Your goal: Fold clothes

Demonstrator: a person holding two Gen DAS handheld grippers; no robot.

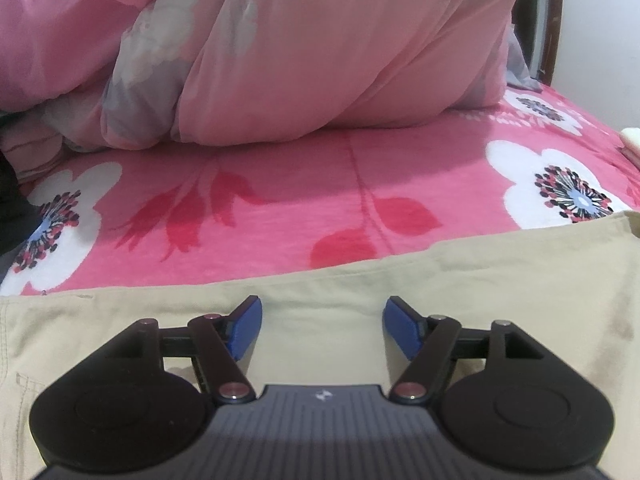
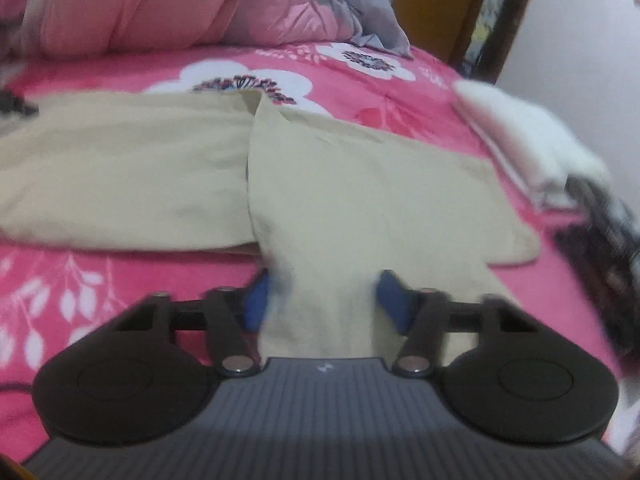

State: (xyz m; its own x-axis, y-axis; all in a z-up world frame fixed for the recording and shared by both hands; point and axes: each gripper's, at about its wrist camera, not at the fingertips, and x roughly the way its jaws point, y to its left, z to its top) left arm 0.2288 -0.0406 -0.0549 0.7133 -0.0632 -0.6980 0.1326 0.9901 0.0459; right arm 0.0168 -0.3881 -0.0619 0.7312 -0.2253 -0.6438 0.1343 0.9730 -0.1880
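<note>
Beige trousers (image 1: 480,280) lie flat on the pink flowered bedsheet (image 1: 280,200). My left gripper (image 1: 322,320) hovers just over the beige cloth near its far edge, jaws open, nothing between the blue pads. In the right wrist view the beige trousers (image 2: 360,184) show one part spread to the left and a second layer running toward me. A strip of that layer passes between the blue pads of my right gripper (image 2: 324,300). Those jaws stand wide apart in a blurred picture, and I see no pad pressing on the cloth.
A bunched pink and grey duvet (image 1: 300,60) fills the back of the bed. A stack of folded white cloth (image 2: 532,148) lies at the right edge, with a dark garment (image 2: 600,248) in front of it. A brown door frame (image 2: 496,20) stands behind the bed.
</note>
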